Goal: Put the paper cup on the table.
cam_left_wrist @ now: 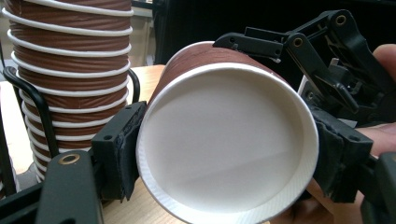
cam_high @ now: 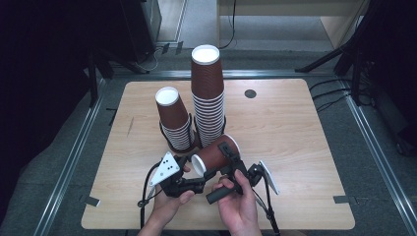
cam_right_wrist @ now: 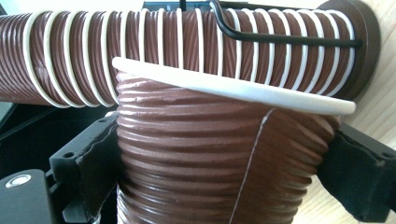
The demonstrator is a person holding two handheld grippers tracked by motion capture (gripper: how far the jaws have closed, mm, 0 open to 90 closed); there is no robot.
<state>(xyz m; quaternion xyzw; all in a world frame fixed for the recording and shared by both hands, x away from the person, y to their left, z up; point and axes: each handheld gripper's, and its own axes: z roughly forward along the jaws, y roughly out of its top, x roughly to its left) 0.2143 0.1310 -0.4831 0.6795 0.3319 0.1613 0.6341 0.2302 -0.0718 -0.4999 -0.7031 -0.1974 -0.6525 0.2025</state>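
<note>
A single brown ribbed paper cup (cam_high: pixel 216 155) lies on its side above the table's front middle, its white base facing me. My left gripper (cam_high: pixel 195 171) is shut on the base end; in the left gripper view its pads (cam_left_wrist: pixel 119 149) press both sides of the cup (cam_left_wrist: pixel 224 140). My right gripper (cam_high: pixel 227 152) is shut on the same cup's body. The right gripper view has the cup (cam_right_wrist: pixel 210 163) between the right gripper (cam_right_wrist: pixel 215 182) jaws, its white rim at the far end. A hand holds each gripper.
Just behind the held cup, two upside-down cup stacks stand in black wire holders: a short stack (cam_high: pixel 174 120) and a tall stack (cam_high: pixel 207 93). The wooden table (cam_high: pixel 295 137) has a round grommet (cam_high: pixel 250 93) at the back right. Dark floor and stands surround it.
</note>
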